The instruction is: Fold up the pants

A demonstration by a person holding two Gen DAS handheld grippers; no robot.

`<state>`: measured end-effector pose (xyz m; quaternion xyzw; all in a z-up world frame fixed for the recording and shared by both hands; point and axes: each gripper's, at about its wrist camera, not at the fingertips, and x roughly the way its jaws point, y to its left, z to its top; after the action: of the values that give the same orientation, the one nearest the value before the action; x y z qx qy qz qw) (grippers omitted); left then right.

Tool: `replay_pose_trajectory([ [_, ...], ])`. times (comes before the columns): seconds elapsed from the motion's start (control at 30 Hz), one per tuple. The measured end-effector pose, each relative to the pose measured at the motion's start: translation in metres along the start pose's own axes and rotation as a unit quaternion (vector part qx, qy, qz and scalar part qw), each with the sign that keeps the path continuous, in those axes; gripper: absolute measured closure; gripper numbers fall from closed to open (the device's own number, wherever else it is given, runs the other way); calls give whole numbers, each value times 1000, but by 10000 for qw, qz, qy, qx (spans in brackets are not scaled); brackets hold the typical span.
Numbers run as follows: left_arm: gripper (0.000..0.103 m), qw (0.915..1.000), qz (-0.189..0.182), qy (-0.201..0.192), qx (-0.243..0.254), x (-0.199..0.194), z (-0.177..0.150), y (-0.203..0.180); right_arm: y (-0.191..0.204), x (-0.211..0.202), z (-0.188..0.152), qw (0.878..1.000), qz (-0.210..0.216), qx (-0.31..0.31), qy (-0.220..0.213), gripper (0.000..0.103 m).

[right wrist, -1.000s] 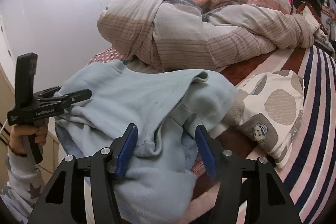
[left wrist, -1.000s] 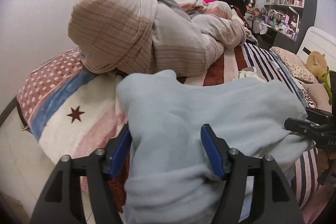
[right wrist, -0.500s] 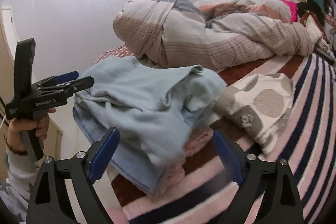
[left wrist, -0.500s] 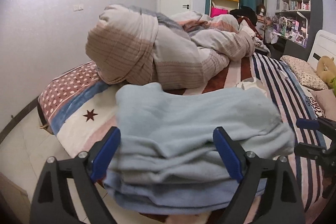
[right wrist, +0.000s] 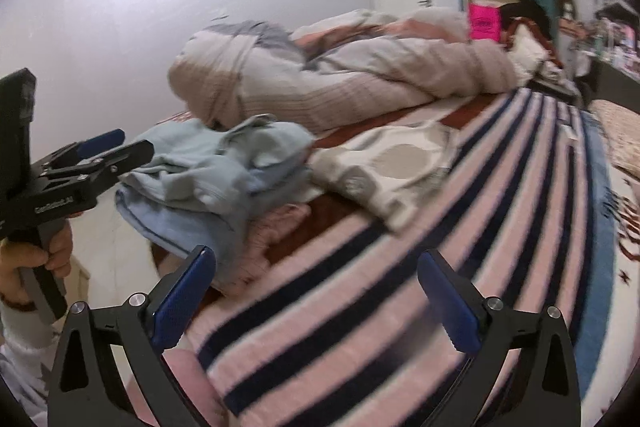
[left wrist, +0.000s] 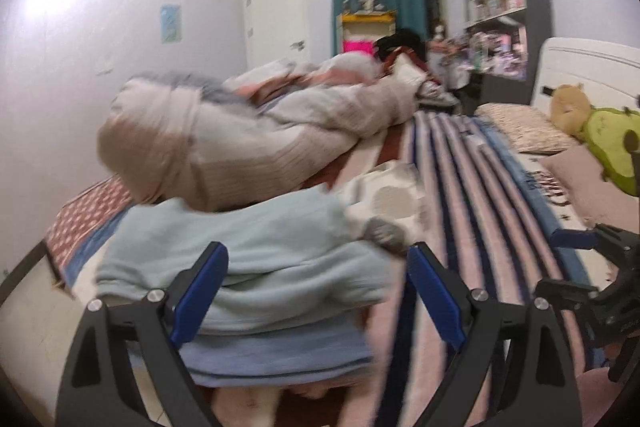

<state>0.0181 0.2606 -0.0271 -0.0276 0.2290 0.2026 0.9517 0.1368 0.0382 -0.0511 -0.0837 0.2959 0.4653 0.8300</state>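
The light blue pants (left wrist: 256,259) lie folded in a thick stack at the near left corner of the striped bed; they also show in the right wrist view (right wrist: 208,183). My left gripper (left wrist: 318,293) is open and empty, its jaws wide apart just in front of the stack. My right gripper (right wrist: 316,299) is open and empty over the striped blanket, to the right of the pants. The left gripper also shows in the right wrist view (right wrist: 116,147), and the right gripper at the right edge of the left wrist view (left wrist: 576,259).
A rolled beige striped duvet (left wrist: 248,143) lies behind the pants. A white garment with grey dots (right wrist: 400,163) lies to their right, pink cloth (right wrist: 276,227) beneath them. Pillows and plush toys (left wrist: 600,135) sit at the headboard. The bed edge and floor (left wrist: 32,315) are at left.
Both grippers opened, let go of the pants and pulled back. The pants now rest as a folded stack on the bed corner. Both views swung to the right.
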Motion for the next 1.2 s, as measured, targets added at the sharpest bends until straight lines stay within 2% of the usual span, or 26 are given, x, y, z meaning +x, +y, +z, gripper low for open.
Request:
replay_pose_trajectory([
  [0.23, 14, 9974, -533, -481, 119, -14, 1, -70, -37, -58, -39, 9936, -1042, 169, -409, 1],
  [0.33, 6, 9951, -675, -718, 126, -21, -2, -93, -42, -82, -56, 9848, -1582, 181, -699, 1],
  [0.43, 6, 9922, -845, -899, 190, -26, -8, -111, -41, -98, -70, 9761, -1947, 201, -943, 1],
  [0.57, 6, 9897, -1019, -973, 252, -28, -13, -124, -35, -110, -83, 9701, -2101, 241, -1192, 1],
  [0.7, 6, 9882, -1141, -994, 249, -29, -15, -129, -29, -112, -84, 9634, -2374, 214, -1227, 1],
  [0.87, 6, 9867, -1284, -981, 202, -29, -17, -129, -24, -113, -87, 9622, -2373, 315, -1302, 1],
  [1.2, 6, 9862, -1309, -991, 204, -29, -20, -130, -20, -111, -91, 9576, -2497, 402, -1382, 1],
])
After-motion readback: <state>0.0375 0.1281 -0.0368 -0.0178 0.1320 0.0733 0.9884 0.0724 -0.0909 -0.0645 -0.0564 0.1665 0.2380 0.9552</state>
